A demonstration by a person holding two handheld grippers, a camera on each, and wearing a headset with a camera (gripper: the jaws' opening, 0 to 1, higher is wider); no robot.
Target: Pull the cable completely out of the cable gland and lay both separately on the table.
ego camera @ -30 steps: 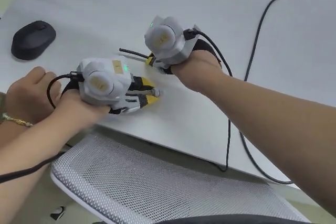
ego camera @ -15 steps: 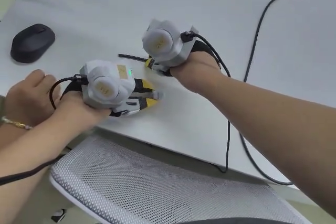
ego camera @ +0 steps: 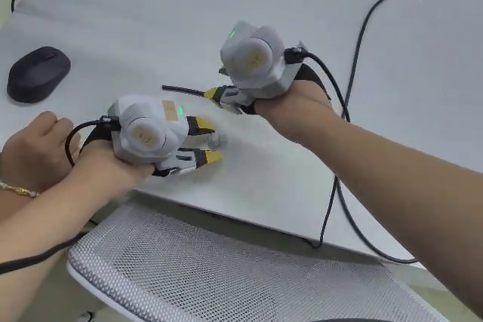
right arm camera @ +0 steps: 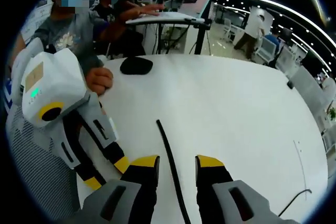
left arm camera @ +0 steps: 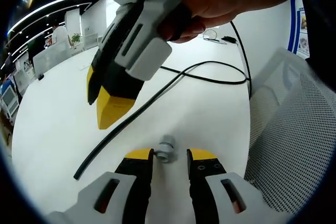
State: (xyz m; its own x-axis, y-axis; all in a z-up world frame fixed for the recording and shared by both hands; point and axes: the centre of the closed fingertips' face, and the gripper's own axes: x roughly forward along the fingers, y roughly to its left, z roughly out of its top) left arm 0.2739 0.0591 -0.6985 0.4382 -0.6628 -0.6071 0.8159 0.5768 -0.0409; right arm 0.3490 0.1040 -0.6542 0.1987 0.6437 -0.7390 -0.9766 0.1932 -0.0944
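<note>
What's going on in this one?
A person works two handheld grippers over a white table. The cable is out of the small grey gland, and both lie apart on the table. The left gripper is open with the gland at its tips. The right gripper is open astride the cable.

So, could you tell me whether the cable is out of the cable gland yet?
Out: the cable lies bare on the table, its end clear of the cable gland.

Left claw [ego camera: 209, 141], right claw [ego camera: 220, 97]: jaws apart
</note>
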